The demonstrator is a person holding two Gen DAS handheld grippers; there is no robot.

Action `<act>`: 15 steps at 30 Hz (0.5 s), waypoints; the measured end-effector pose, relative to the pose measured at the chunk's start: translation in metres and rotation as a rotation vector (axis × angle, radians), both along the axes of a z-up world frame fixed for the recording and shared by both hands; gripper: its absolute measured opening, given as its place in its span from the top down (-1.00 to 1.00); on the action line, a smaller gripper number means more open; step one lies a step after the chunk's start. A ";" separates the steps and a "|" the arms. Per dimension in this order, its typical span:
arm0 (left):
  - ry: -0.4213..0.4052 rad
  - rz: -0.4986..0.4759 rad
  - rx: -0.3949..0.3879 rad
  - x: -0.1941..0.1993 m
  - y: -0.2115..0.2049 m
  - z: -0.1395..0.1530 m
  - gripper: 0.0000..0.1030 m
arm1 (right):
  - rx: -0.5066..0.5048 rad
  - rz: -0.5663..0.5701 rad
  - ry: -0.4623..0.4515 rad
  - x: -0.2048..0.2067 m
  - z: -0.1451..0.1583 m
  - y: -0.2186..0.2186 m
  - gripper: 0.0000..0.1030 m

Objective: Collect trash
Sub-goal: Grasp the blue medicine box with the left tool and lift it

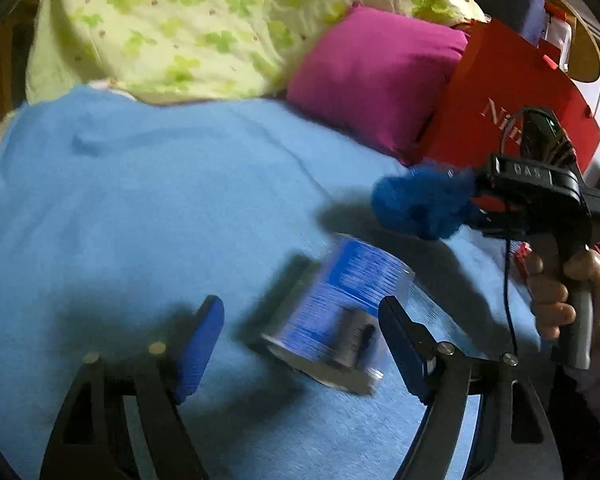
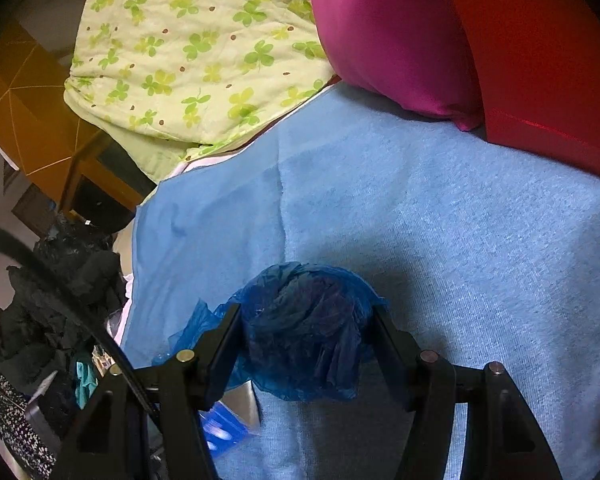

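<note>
A blurred clear container with a blue label (image 1: 340,300) lies tilted on the blue blanket (image 1: 140,200). It sits between the fingers of my left gripper (image 1: 300,308), which is open; the container is close to the right-hand finger (image 1: 400,332) and well clear of the left-hand one. My right gripper (image 2: 306,312) is shut on a crumpled blue plastic bag (image 2: 304,332). In the left wrist view that gripper (image 1: 476,200) hovers at the right with the bag (image 1: 420,204) in its jaws, and a hand (image 1: 556,292) grips its handle. A bit of the container (image 2: 228,428) shows under the right gripper.
A green clover quilt (image 1: 180,28) and a magenta pillow (image 1: 376,76) lie at the back of the blanket. A red paper bag (image 1: 500,96) stands at the right behind the pillow. A heap of dark clothing (image 2: 56,308) sits off the blanket's left edge, with wooden furniture (image 2: 32,120) beyond.
</note>
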State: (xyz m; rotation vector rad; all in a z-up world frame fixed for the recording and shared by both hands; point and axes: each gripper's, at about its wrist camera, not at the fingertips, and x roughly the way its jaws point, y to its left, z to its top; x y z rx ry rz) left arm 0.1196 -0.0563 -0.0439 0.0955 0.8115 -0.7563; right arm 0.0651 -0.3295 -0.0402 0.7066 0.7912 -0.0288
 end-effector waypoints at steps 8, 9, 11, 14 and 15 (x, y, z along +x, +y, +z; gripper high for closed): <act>0.034 -0.053 -0.004 0.002 -0.017 -0.006 -0.56 | 0.024 -0.015 0.047 0.001 -0.014 -0.004 -0.27; 0.033 -0.067 -0.011 0.000 -0.018 -0.006 -0.56 | 0.026 -0.017 0.049 0.001 -0.015 -0.004 -0.27; 0.046 -0.085 -0.012 -0.005 -0.022 -0.007 -0.56 | 0.021 -0.018 0.060 0.002 -0.017 -0.004 -0.27; 0.050 -0.097 -0.002 -0.010 -0.026 -0.008 -0.56 | 0.021 -0.019 0.074 0.002 -0.020 -0.004 -0.27; 0.044 -0.102 0.004 -0.012 -0.029 -0.008 -0.56 | 0.022 -0.019 0.074 0.002 -0.020 -0.005 -0.27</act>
